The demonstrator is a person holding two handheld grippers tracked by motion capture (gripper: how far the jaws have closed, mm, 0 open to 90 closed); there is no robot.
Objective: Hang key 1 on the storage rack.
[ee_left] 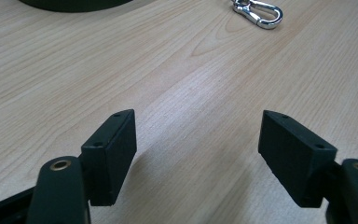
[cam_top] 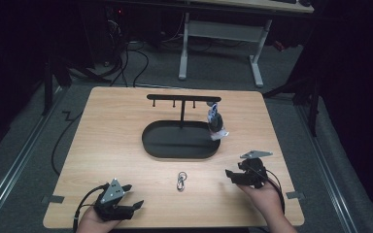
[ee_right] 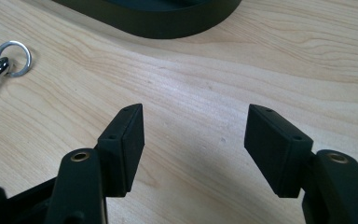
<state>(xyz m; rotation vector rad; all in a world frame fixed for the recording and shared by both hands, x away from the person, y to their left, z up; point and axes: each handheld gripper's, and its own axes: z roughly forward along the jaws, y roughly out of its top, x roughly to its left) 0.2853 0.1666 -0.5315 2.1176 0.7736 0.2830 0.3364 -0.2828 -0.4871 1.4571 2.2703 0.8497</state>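
A silver snap clip with a key ring (cam_top: 181, 181) lies on the wooden table in front of a black oval tray (cam_top: 151, 141). From the tray rises a black hook rack (cam_top: 183, 98), and a dark key fob with a white tag (cam_top: 215, 122) hangs at its right end. My left gripper (cam_top: 133, 196) rests open at the near left, its jaws empty and pointing right toward the clip (ee_left: 257, 11). My right gripper (cam_top: 234, 171) stands open at the near right, with nothing between its jaws. In the right gripper view the ring (ee_right: 14, 57) lies at the left and the tray's rim (ee_right: 168, 21) is ahead.
Bare wood surrounds the clip on all sides. The table's near edge runs just under both hands. Grey tape tabs (cam_top: 52, 198) mark the near corners. Beyond the table a white-legged desk (cam_top: 221, 43) stands, with cables on the floor.
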